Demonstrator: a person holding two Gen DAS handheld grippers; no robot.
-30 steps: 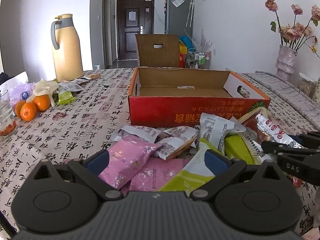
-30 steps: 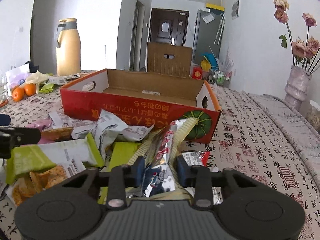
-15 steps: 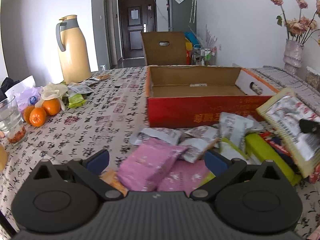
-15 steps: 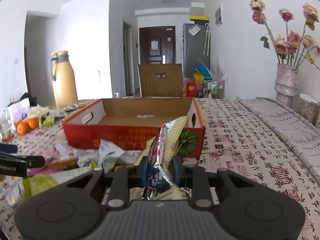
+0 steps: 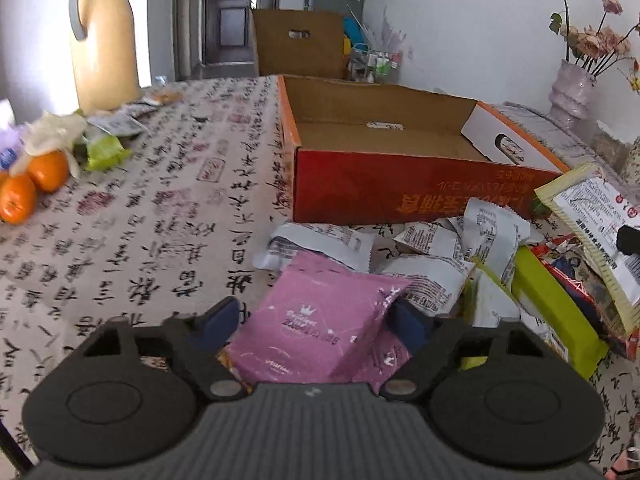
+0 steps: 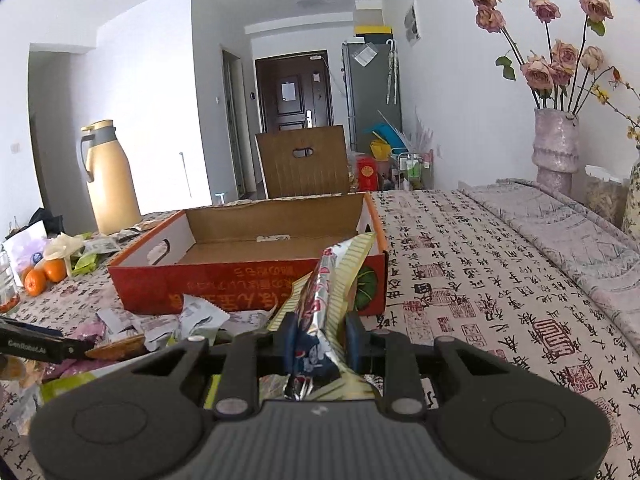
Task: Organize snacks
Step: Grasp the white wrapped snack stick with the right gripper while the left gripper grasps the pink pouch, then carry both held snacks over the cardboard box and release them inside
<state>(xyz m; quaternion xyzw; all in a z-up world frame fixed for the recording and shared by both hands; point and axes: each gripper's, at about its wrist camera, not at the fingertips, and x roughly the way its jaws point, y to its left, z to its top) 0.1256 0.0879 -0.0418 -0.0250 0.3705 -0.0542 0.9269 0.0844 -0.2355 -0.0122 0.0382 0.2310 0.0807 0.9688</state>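
table (image 5: 152, 208): your landmark is the open red box (image 5: 400, 188) | snack pile (image 5: 436, 248): just in front of the box | right gripper (image 6: 320, 330): clamped on a silver-and-yellow packet (image 6: 328, 292), raised before the box | left gripper (image 5: 316, 320): jaws spread around a pink packet (image 5: 320, 316).

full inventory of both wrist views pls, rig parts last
cardboard box: 1, red outside, brown inside, open, mid-table
pink packets: 2, pink, between left claw fingers
loose wrappers: several, white, before box
green packets: about 2, lime, right of pile
oranges: 2, orange, table's left edge
thermos: 1, tan, far left
vase: 1, pinkish, dried roses, far right
silver-yellow packet: 1, in right claw
left claw: open around pink packets
right claw: shut on packet
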